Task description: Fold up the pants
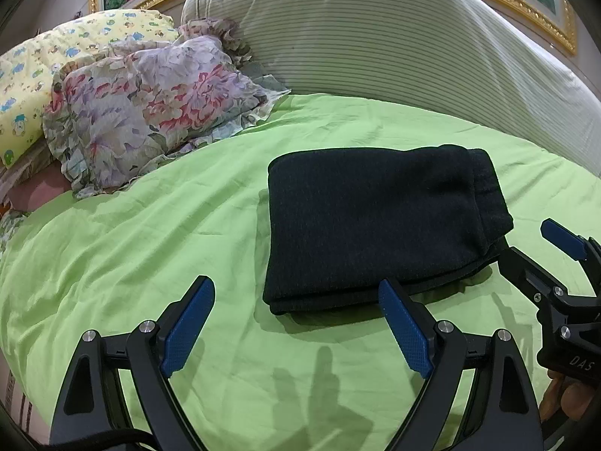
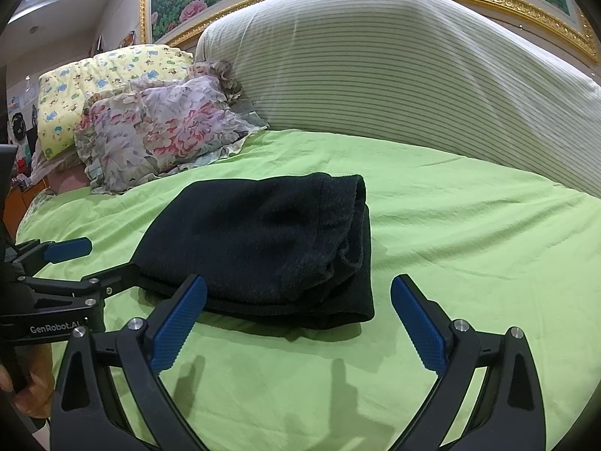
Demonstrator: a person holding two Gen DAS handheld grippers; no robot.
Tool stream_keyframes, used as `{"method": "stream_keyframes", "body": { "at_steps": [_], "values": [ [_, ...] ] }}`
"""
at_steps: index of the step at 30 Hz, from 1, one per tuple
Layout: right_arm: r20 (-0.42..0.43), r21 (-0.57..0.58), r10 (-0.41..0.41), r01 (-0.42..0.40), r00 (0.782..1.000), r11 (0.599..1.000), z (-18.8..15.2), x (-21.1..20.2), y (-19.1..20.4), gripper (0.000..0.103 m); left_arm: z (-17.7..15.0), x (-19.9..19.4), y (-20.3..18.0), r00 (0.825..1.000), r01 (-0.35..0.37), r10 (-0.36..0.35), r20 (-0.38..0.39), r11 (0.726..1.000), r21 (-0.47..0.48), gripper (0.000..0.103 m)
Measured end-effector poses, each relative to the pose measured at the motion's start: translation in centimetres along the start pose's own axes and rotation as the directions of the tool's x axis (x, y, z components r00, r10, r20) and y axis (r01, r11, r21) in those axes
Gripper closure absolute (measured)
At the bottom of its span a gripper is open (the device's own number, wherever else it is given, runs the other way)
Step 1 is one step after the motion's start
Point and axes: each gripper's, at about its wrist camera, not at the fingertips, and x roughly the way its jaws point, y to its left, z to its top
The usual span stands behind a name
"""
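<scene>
Pants (image 1: 379, 221) lie in a compact folded bundle on the green bed sheet (image 1: 150, 233), just ahead of both grippers. From the left gripper (image 1: 296, 323) the bundle sits ahead and slightly right, its near edge just beyond the right fingertip; from the right gripper (image 2: 300, 315) it sits ahead and to the left, its near corner by the left fingertip. Both grippers are spread wide with nothing between their blue pads (image 2: 176, 323), and neither touches the cloth. That placement suggests the folding is done or nearly so: the grippers hover low at the bundle's near side, free of it, as if checking the result or readying a last tidy.

Dark navy, almost black, the fabric is thick and fuzzy, likely a fleece or knit. It forms a rough rectangle of several stacked layers. To the left the edge is a clean rounded fold; to the right the layers show as loose, slightly uneven ends with one lower layer sticking out. Beyond the pants, well apart, lie a floral pillow (image 1: 150, 112) and a large striped bolster (image 1: 375, 37).
</scene>
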Motion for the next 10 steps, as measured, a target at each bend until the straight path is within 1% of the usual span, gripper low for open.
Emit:
{"method": "stream_keyframes", "body": {
  "at_steps": [10],
  "values": [
    [-0.002, 0.001, -0.001, 0.001, 1.000, 1.000, 0.02, -0.06, 0.21, 0.004, 0.06, -0.09, -0.18, 1.000, 0.010, -0.010, 0.000, 1.000, 0.001, 0.013]
  ]
}}
